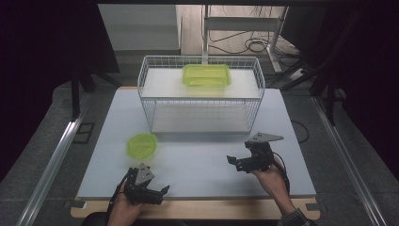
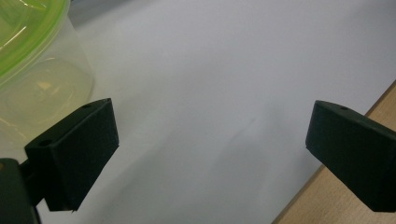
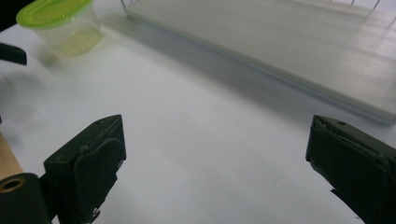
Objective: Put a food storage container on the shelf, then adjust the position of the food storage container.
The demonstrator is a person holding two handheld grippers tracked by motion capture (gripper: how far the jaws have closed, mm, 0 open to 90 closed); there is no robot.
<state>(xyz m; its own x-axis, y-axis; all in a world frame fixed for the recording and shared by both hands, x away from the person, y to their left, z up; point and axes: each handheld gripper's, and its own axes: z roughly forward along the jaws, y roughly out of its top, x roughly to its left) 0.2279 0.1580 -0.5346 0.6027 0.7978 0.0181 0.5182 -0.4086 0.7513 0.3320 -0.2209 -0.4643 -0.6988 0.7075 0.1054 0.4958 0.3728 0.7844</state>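
We hold both tongs, left (image 1: pixel 157 192) and right (image 1: pixel 234 162), wide open and empty, and next we reach for the round tub (image 1: pixel 141 145) near our left.

Bare table (image 1: pixel 207 160) lies open between the 2 grippers; the round tub (image 1: pixel 142 145) and wire basket (image 1: pixel 201 96) block farther reach

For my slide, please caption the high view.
Two open grippers, left and right, near round green-lidded container.
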